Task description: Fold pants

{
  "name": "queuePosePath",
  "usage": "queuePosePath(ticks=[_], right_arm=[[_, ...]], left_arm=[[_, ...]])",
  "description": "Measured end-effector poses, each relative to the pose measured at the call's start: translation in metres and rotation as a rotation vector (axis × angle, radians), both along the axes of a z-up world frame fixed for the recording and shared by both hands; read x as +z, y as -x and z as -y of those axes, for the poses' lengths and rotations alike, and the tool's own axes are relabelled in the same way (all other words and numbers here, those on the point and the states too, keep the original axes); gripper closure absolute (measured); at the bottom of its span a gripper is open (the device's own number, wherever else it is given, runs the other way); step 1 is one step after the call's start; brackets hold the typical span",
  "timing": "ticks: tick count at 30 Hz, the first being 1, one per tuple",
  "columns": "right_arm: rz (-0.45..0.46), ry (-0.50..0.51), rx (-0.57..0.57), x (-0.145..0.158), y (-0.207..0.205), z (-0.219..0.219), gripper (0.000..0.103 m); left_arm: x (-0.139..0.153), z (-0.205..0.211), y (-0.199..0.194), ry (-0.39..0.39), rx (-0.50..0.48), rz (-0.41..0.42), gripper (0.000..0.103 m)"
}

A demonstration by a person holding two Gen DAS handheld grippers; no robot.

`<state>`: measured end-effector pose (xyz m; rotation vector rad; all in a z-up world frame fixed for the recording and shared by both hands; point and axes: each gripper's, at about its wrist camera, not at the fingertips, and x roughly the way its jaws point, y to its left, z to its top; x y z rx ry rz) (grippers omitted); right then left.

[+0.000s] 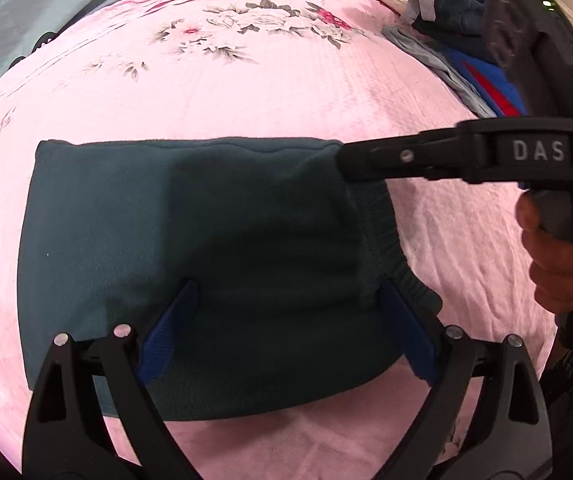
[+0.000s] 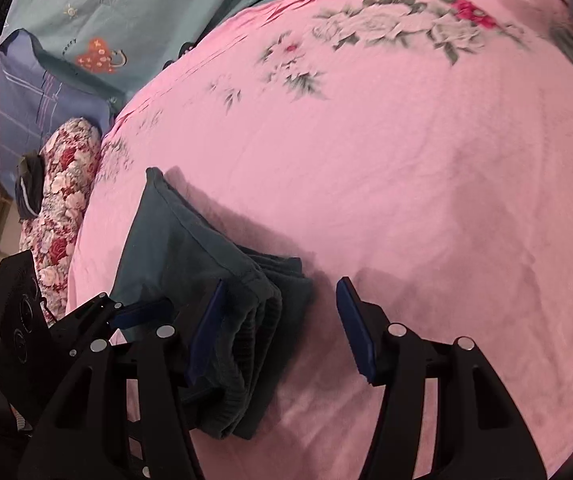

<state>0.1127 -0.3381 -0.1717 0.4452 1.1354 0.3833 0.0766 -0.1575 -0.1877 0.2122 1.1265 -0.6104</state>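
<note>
Dark teal pants (image 1: 214, 248) lie folded into a thick rectangle on the pink bedspread (image 1: 246, 88); in the right wrist view the pants (image 2: 190, 240) show stacked layers and a ribbed waistband at the near end. My left gripper (image 1: 286, 328) is open, its blue pads straddling the near edge of the bundle. My right gripper (image 2: 282, 328) is open at the bundle's right end, with its left pad (image 2: 206, 332) against the waistband and its right pad over bare bedspread. It also shows in the left wrist view (image 1: 350, 160), reaching in from the right to the far right corner.
A pile of blue, red and grey clothes (image 1: 466, 40) lies at the bed's far right. A teal patterned sheet (image 2: 126, 12), a blue checked pillow (image 2: 38, 96) and a red floral roll (image 2: 66, 184) lie along the left side.
</note>
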Motion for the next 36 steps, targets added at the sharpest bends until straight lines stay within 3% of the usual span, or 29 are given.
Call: queuePosePath(ticks=[4, 6, 13, 18, 20, 25, 28, 30, 31, 33, 36], right_arm=[[-0.045, -0.059, 0.053, -0.009, -0.004, -0.008, 0.045], [-0.025, -0.073, 0.074, -0.009, -0.003, -0.011, 0.034], [-0.031, -0.119, 0.043, -0.012, -0.005, -0.006, 0.032], [-0.037, -0.213, 0.047, -0.015, -0.011, -0.008, 0.006], [-0.048, -0.192, 0.043, -0.014, -0.014, -0.016, 0.001], [-0.047, -0.155, 0.039, -0.013, -0.014, -0.020, 0.001], [-0.052, -0.100, 0.017, -0.011, -0.012, -0.019, 0.010], [-0.058, -0.069, -0.001, -0.011, -0.011, -0.015, 0.030], [-0.063, -0.046, -0.012, -0.012, -0.010, -0.012, 0.034], [-0.072, -0.014, -0.026, -0.013, -0.010, -0.008, 0.056], [-0.085, 0.014, -0.037, -0.011, -0.010, -0.012, 0.058]], left_arm=[[0.000, -0.001, 0.001, 0.002, 0.007, 0.006, 0.008], [-0.001, -0.001, 0.000, -0.003, 0.010, 0.000, 0.008], [-0.003, 0.000, -0.002, -0.010, 0.007, -0.005, 0.008], [-0.004, 0.001, -0.004, -0.013, 0.003, -0.010, 0.008], [-0.004, 0.001, -0.004, -0.012, 0.001, -0.011, 0.008], [-0.004, 0.002, -0.006, -0.011, -0.007, -0.014, 0.007], [-0.004, 0.001, -0.008, -0.010, -0.012, -0.015, 0.007], [-0.004, 0.001, -0.008, -0.009, -0.013, -0.014, 0.006], [-0.004, 0.001, -0.009, -0.008, -0.014, -0.013, 0.006], [-0.004, 0.001, -0.008, -0.005, -0.015, -0.007, 0.006], [-0.004, 0.000, -0.007, 0.003, -0.016, 0.005, 0.005]])
